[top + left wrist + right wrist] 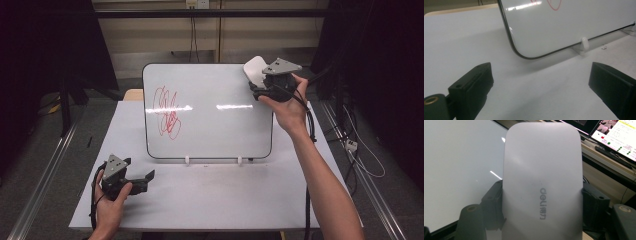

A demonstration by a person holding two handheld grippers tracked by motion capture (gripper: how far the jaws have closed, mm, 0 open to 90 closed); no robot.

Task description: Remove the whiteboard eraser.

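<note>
Your right claw (261, 84) grips the white eraser (254, 71) at the whiteboard (210, 130)'s upper right; press hard and the propped board may tip, since your wide-open left claw (142, 179) idles lower left.

Eraser (542, 182) brand: "deli", printed in grey along its white back, followed by characters too small to read.
Monitor (616, 138) text: unreadable.

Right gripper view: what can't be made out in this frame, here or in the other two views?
- Eraser, right gripper view: its wiping face is turned away, its lower end cut off by the bottom edge.
- Monitor, same view: cut off by the frame corner, text too small.
- Red scribble, left gripper view: mostly cut off by the top edge.
- Right claw, high view: jaws hidden by the hand and grey plate.
</note>
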